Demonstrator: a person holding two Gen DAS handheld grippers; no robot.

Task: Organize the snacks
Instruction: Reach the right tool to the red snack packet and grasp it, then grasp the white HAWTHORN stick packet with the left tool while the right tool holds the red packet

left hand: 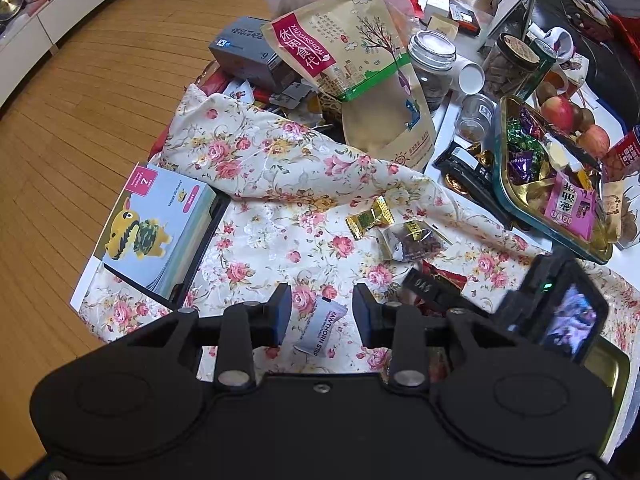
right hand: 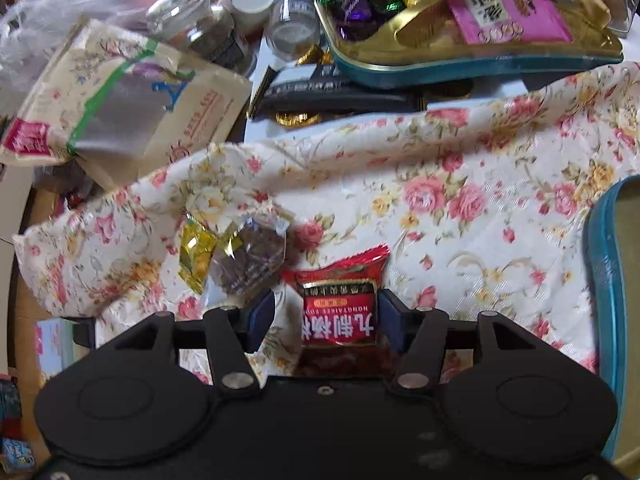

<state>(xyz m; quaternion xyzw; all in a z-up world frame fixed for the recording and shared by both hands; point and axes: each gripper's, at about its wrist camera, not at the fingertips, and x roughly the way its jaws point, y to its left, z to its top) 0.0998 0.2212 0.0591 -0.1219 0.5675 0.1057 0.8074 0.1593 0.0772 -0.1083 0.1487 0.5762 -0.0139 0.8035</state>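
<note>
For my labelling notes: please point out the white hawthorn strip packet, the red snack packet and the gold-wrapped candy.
white hawthorn strip packet (left hand: 320, 330), left wrist view, printed face.
red snack packet (right hand: 340, 300), right wrist view, label.
gold-wrapped candy (left hand: 368, 218), left wrist view, wrapper middle.

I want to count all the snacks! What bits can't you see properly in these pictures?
- Right wrist view: the red packet has its lower part hidden behind the right hand-held gripper.
- Left wrist view: the hawthorn strip is partly covered by the left hand-held gripper.
- Right wrist view: the blue tin is cut off by the right edge.
</note>
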